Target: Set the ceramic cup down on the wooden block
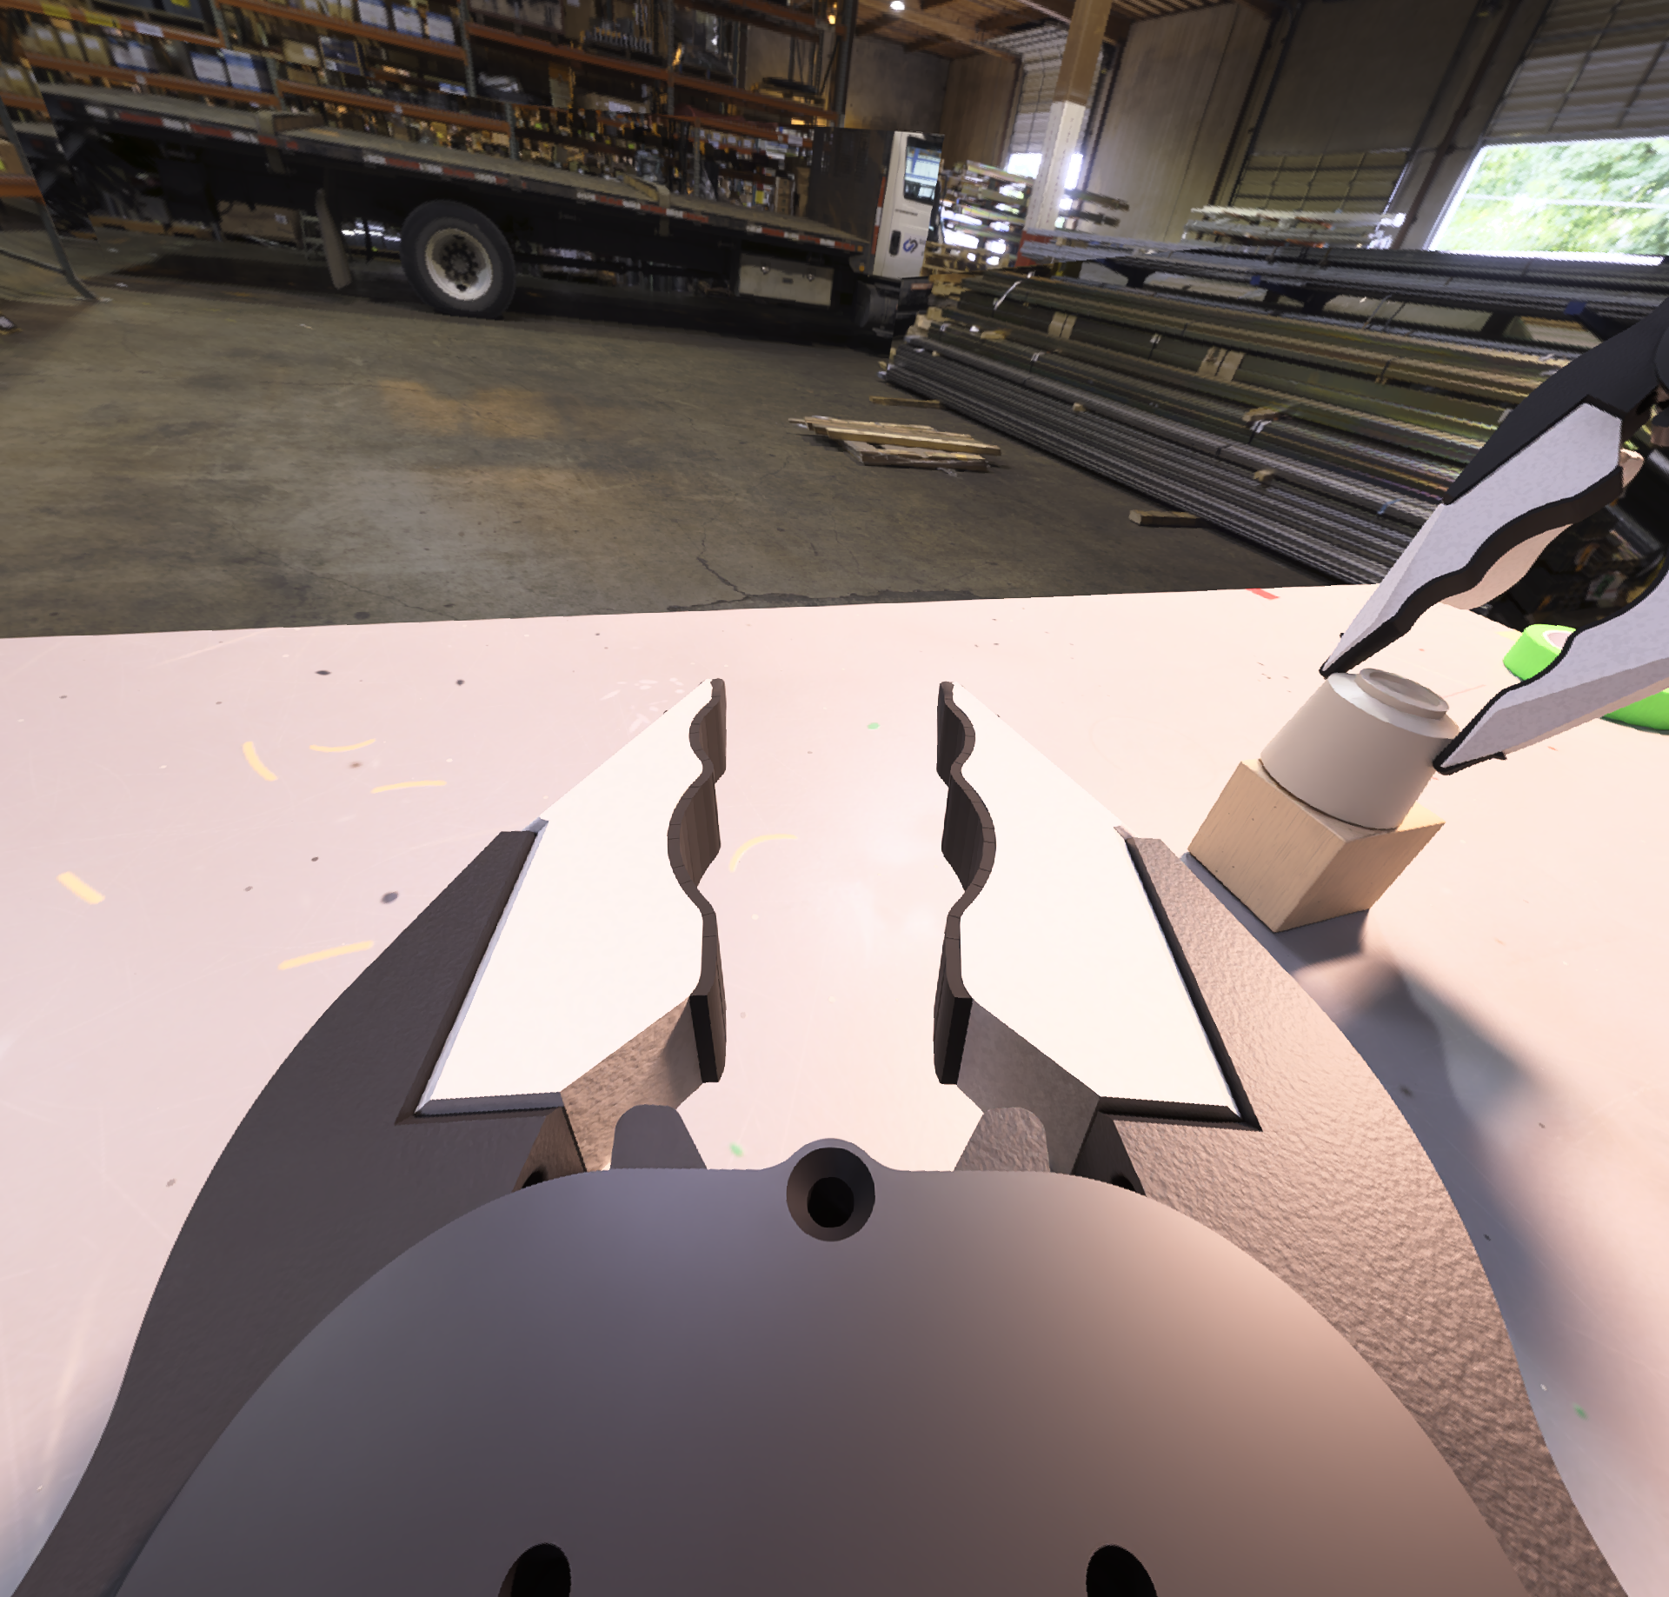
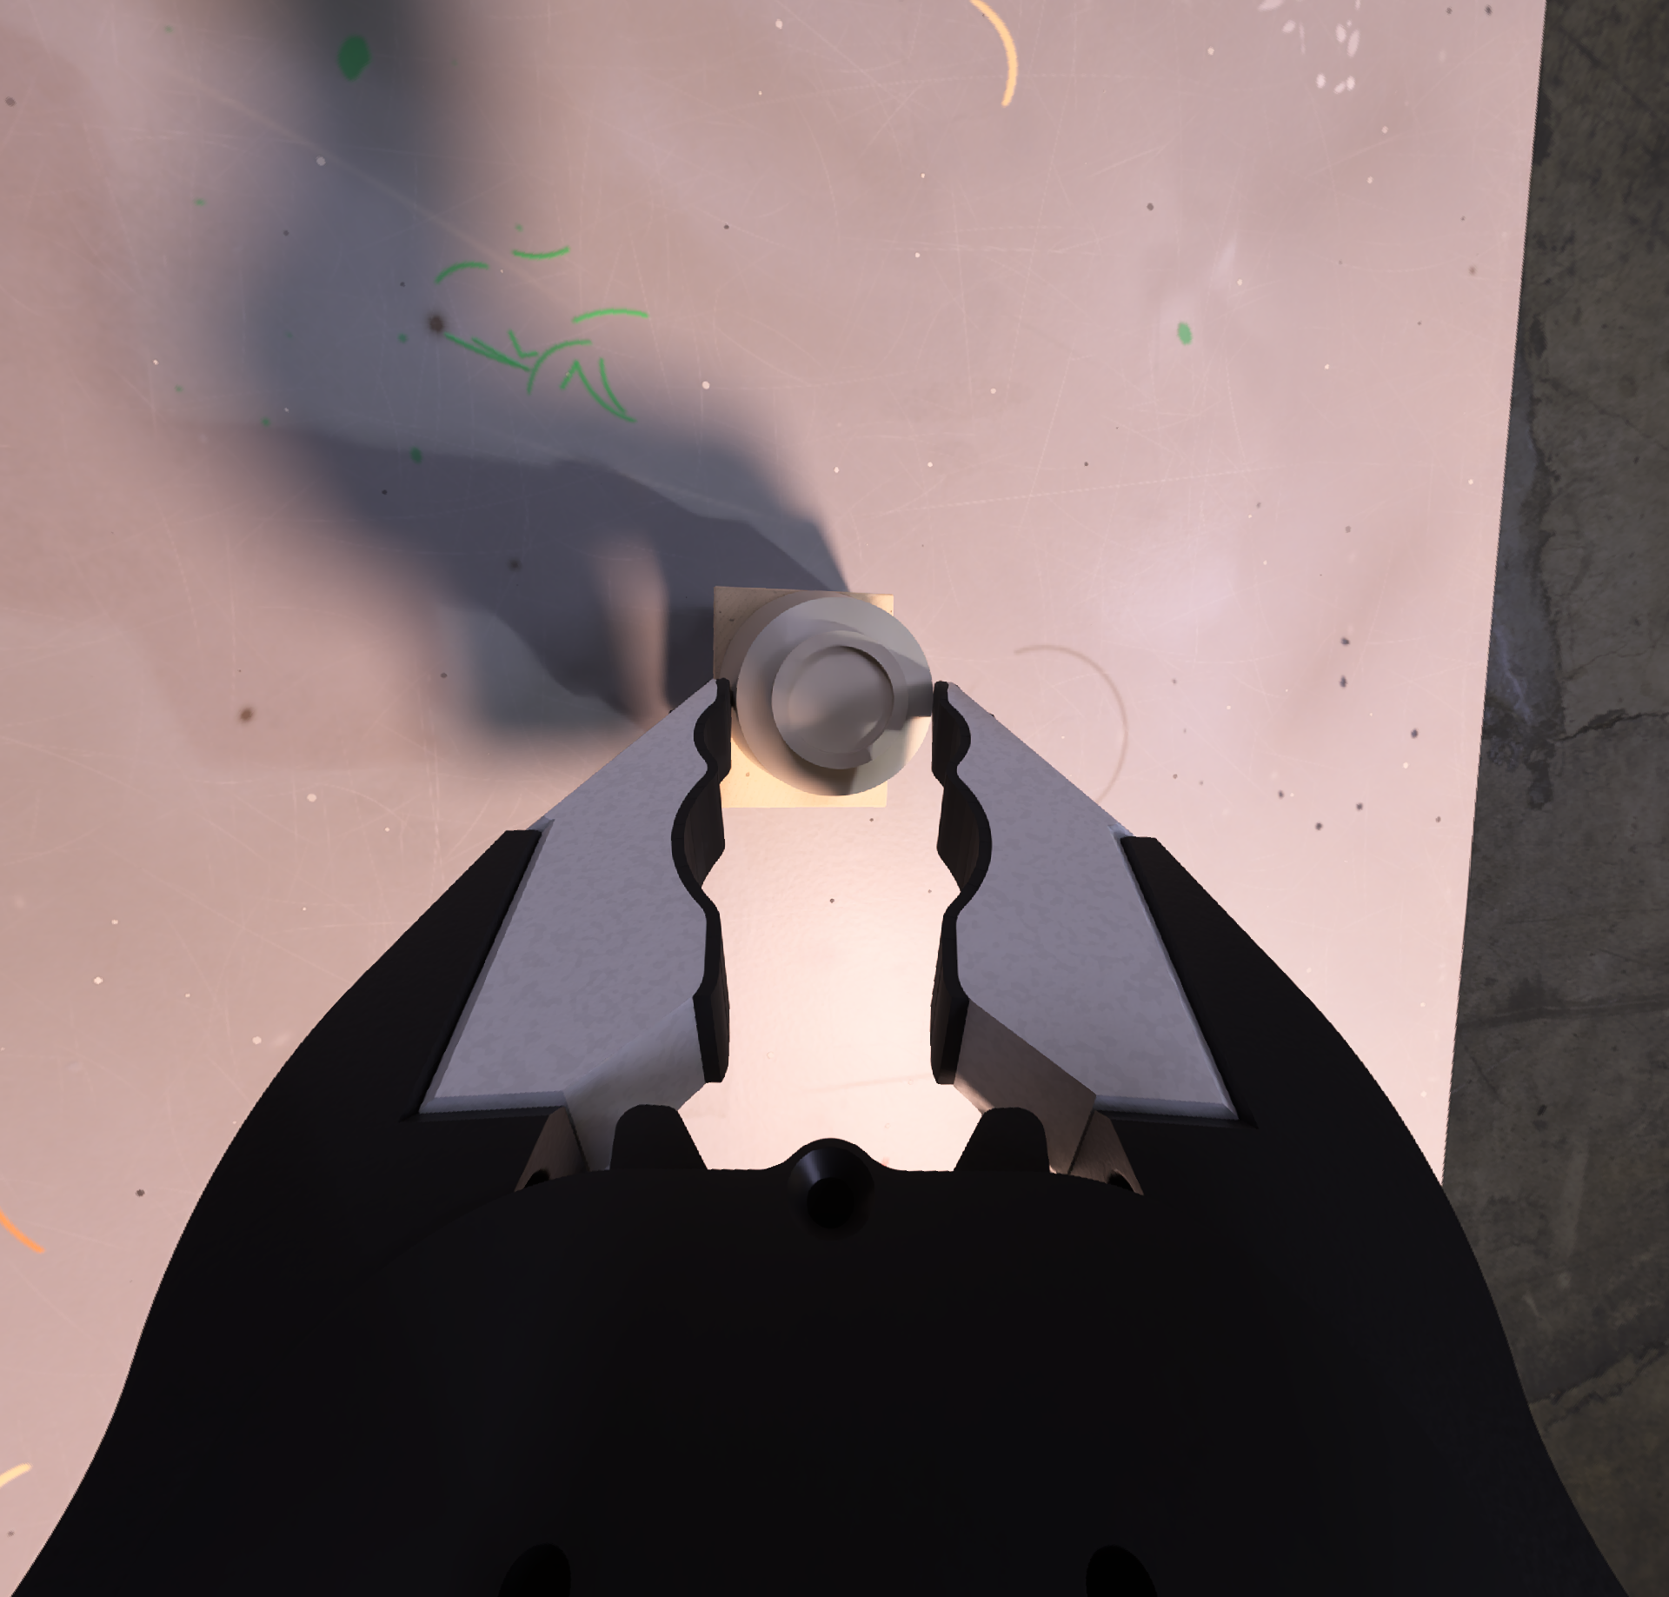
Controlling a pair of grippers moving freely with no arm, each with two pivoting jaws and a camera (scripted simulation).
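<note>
A beige ceramic cup (image 1: pixel 1346 768) stands upside down on a light wooden block (image 1: pixel 1300 858) at the right of the table, slightly tilted and overhanging one edge. My right gripper (image 1: pixel 1386 715) comes down from above, open, with one fingertip on each side of the cup's upper end. In the right wrist view the cup (image 2: pixel 835 705) covers most of the block (image 2: pixel 813 797), and the right gripper (image 2: pixel 831 696) straddles the cup with small gaps. My left gripper (image 1: pixel 831 696) is open and empty, low over the table to the left of the block.
A green tape roll (image 1: pixel 1535 650) lies behind the cup, partly hidden by the right gripper. The pale table (image 1: pixel 361 786) ends at its far edge (image 1: pixel 632 619). In the right wrist view the table edge (image 2: pixel 1499 741) runs along the right, with floor beyond.
</note>
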